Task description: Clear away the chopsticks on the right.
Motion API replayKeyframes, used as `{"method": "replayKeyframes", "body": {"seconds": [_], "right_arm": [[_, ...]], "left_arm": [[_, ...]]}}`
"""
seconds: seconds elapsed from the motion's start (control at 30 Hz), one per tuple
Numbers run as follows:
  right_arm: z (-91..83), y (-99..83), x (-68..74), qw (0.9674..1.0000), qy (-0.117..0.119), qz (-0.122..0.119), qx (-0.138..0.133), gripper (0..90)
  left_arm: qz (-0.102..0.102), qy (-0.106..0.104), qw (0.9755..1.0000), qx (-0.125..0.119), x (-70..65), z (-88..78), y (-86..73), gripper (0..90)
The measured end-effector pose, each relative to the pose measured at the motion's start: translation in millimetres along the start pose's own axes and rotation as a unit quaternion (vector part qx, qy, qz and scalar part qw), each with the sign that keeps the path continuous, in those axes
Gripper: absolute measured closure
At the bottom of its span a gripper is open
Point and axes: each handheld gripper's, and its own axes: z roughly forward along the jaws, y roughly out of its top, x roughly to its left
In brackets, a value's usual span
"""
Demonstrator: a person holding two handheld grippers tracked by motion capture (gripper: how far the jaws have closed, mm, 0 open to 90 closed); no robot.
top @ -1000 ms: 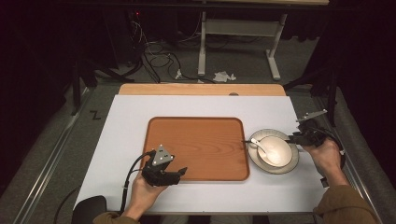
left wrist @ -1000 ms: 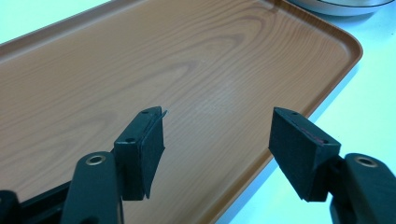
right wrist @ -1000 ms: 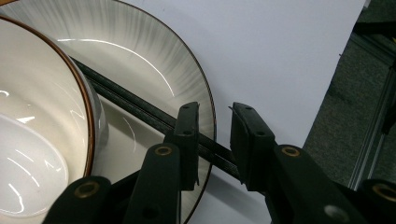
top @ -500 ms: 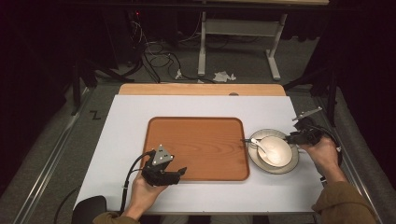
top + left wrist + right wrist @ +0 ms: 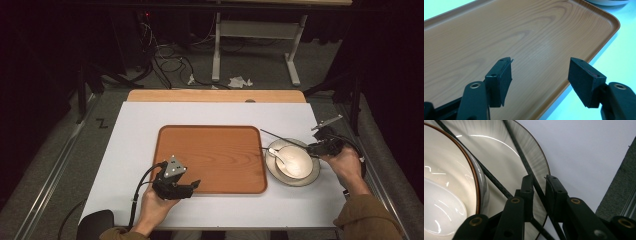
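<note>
A wooden tray [image 5: 210, 150] lies in the middle of the white table. To its right a grey plate [image 5: 311, 178] carries a white bowl [image 5: 299, 162] with a spoon [image 5: 278, 154] in it. Two black chopsticks [image 5: 272, 136] lie across the plate's far side. My right gripper [image 5: 311, 148] is low at the plate's right rim. Its jaws have just been closing and stand narrow around one chopstick [image 5: 517, 148], a sliver of gap still showing. My left gripper [image 5: 194, 186] hovers open over the tray's near edge [image 5: 524, 32] with nothing between its jaws.
The table's wooden far edge [image 5: 215, 96] borders a floor strewn with cables and a metal stand. The dark floor edge [image 5: 621, 182] runs close to the right of the plate [image 5: 499, 147]. White tabletop surrounds the tray.
</note>
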Motion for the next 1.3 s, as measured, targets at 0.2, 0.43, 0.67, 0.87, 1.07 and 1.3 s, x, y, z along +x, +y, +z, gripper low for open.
{"method": "replayKeyframes", "body": {"seconds": [0.2,0.43,0.67,0.87,1.07,1.3], "right_arm": [[2.0,-1.5,-0.2,1.0,0.003,-0.003,-0.001,78.9],[4.4,-0.4,1.9,0.9999,-0.005,-0.012,0.0,84.0],[4.8,2.1,5.9,0.9997,-0.009,-0.021,0.001,86.3],[-2.2,1.8,5.1,0.9998,-0.001,-0.017,-0.014,86.7],[-16.3,0.2,8.1,0.9994,0.001,-0.017,-0.029,86.8],[-42.5,0.2,13.9,0.9976,0.003,0.006,-0.069,86.8]], "left_arm": [[0.001,0.001,1.0,0.003,-0.6,1.1,-0.3,35.3],[0.002,0.001,1.0,0.0,-2.2,0.0,-0.4,35.3],[0.003,-0.001,1.0,0.002,-2.9,-0.1,-0.6,35.3],[0.006,-0.002,1.0,0.005,-3.8,1.3,-0.8,35.3],[0.009,-0.009,0.9999,0.006,-4.0,1.0,-0.5,35.3],[0.01,-0.013,0.9999,0.002,-6.8,-2.0,-0.6,35.3]]}}
